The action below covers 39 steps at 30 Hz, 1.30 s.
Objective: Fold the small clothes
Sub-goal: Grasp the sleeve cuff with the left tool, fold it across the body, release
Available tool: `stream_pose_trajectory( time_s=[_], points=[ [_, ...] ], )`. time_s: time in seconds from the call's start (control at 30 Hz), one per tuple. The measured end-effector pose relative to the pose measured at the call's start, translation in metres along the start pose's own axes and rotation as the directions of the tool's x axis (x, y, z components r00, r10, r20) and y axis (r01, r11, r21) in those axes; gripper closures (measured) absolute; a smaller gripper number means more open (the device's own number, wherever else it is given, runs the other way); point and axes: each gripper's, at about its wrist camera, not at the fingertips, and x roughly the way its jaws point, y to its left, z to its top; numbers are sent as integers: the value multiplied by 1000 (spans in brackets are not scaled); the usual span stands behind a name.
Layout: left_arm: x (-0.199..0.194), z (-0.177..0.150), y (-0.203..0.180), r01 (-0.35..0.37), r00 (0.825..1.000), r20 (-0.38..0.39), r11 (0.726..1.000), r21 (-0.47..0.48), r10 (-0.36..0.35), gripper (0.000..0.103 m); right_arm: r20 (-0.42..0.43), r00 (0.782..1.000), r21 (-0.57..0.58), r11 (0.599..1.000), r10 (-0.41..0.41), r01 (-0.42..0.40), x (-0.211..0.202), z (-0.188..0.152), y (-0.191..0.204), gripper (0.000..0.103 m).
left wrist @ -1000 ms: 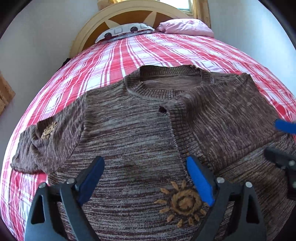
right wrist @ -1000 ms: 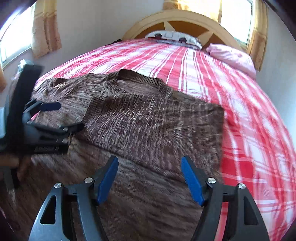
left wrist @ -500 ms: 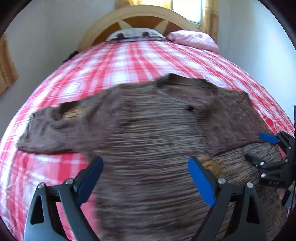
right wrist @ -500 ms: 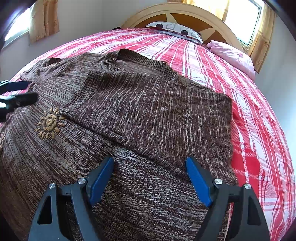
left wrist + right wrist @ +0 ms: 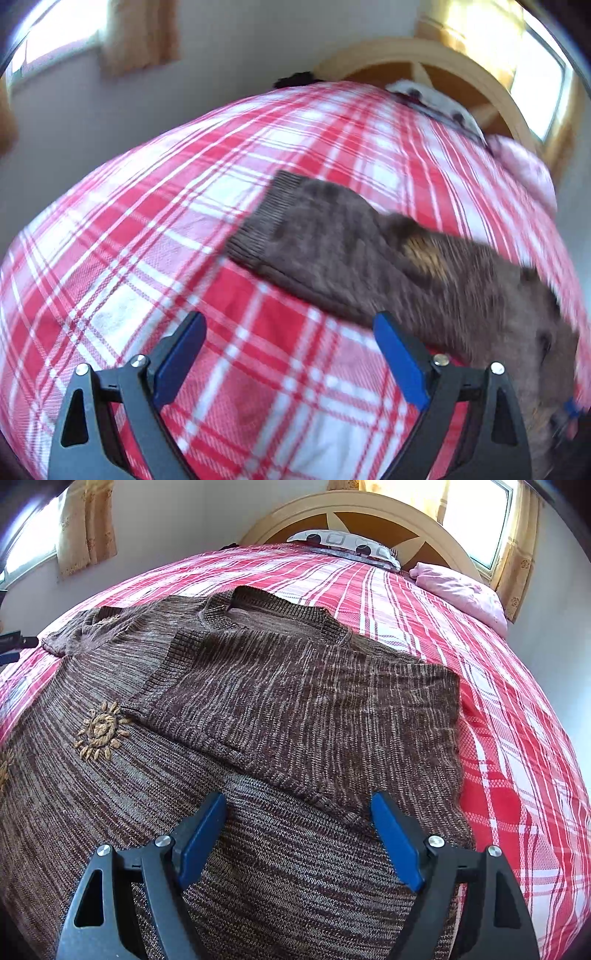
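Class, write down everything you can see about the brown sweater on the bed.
The brown sweater is a marled knit with a ribbed round collar and ribbed cuffs, and sun motifs stitched in tan yarn. It lies flat on the red and white plaid bedcover. One sleeve is folded across the chest; the other sleeve lies spread out sideways on the cover. Neither gripper touches it.

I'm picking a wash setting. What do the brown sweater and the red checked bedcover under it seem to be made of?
Sweater: a knitted yarn, probably wool or acrylic; ribbed collar and cuff, mottled brown stitches, matte surface, with an embroidered sun in thicker tan thread. The fibre itself cannot be told.

Bedcover: a thin woven cloth, likely cotton or a blend; the fine weave texture shows in the red squares, and it has no sheen.
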Motion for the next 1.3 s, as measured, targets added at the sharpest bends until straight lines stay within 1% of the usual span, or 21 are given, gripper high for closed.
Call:
stream_pose_trajectory(
  time_s=[0.07, 0.13, 0.2, 0.27, 0.33, 0.4, 0.43, 0.63, 0.7, 0.73, 0.77, 0.8, 0.83, 0.87, 0.9, 0.93, 1.0, 1.03, 1.17, 1.23, 1.3],
  points=[
    [4, 4, -1, 6, 1000, 6, 1000, -27, -6, 10, 1, 1000, -1, 1000, -2, 2, 0, 0, 0, 21],
    [10, 6, -5, 15, 1000, 5, 999, -31, -14, 12, 3, 1000, -3, 1000, -5, 5, -1, -1, 0, 21],
    [16, 6, -10, 14, 1000, -5, 999, -32, -15, 17, 5, 1000, -3, 1000, -8, 8, -1, -1, -1, 21],
    [21, 9, -8, 29, 999, -22, 999, -43, -30, 22, 7, 1000, -3, 1000, -10, 10, -1, -1, -1, 21],
    [28, 12, -1, 45, 998, -50, 995, -88, -49, 26, 7, 1000, -2, 1000, -10, 10, -1, -1, -1, 21],
    [37, 16, 7, 72, 994, -69, 987, -144, -83, 26, 8, 1000, -3, 1000, -11, 11, -1, -1, -1, 21],
    [39, 18, 10, 76, 994, -64, 983, -166, -87, 26, 8, 1000, -3, 1000, -11, 11, -2, -1, -1, 21],
    [52, 35, 17, 92, 993, -57, 973, -213, -106, 26, 8, 1000, -2, 1000, -11, 11, -2, -1, -1, 21],
    [56, 37, 15, 80, 995, -49, 977, -199, -91, 28, 9, 1000, -2, 1000, -11, 11, -2, -1, -1, 21],
    [57, 38, 15, 71, 996, -44, 979, -191, -81, 35, 9, 1000, -2, 1000, -11, 11, -1, -1, -1, 21],
    [58, 38, 14, 53, 998, -36, 982, -182, -60, 45, 9, 1000, -2, 1000, -11, 11, -1, -1, -1, 21],
    [59, 37, 15, 36, 999, -26, 984, -175, -42, 51, 9, 1000, -2, 1000, -11, 11, -1, -1, -1, 21],
    [60, 37, 18, 25, 999, -18, 984, -175, -29, 66, 9, 1000, -2, 1000, -11, 11, -2, -1, -1, 21],
    [60, 37, 22, 15, 1000, -12, 983, -182, -17, 84, 9, 1000, -2, 1000, -11, 11, -2, -1, -1, 21],
    [60, 37, 30, 25, 1000, -7, 978, -209, -27, 88, 9, 1000, -2, 1000, -11, 11, -2, -1, -1, 21],
    [60, 37, 36, 57, 998, 0, 970, -236, -59, 90, 9, 1000, -3, 1000, -12, 12, -2, -1, -1, 21],
    [56, 36, 45, 96, 995, 14, 960, -264, -96, 92, 9, 1000, -3, 1000, -12, 12, -2, -2, -1, 21],
    [53, 36, 46, 103, 995, 24, 959, -266, -100, 93, 9, 1000, -3, 1000, -13, 13, -2, -1, -1, 21],
    [32, 34, 39, 110, 992, 90, 970, -218, -93, 94, 9, 1000, -3, 1000, -12, 12, -2, -2, -1, 21],
    [18, 36, 35, 140, 985, 127, 969, -204, -116, 94, 9, 1000, -3, 1000, -12, 12, -2, -2, 0, 21],
    [8, 38, 29, 168, 979, 146, 968, -189, -141, 94, 10, 1000, -4, 1000, -14, 14, -2, -2, -1, 21]
  ],
)
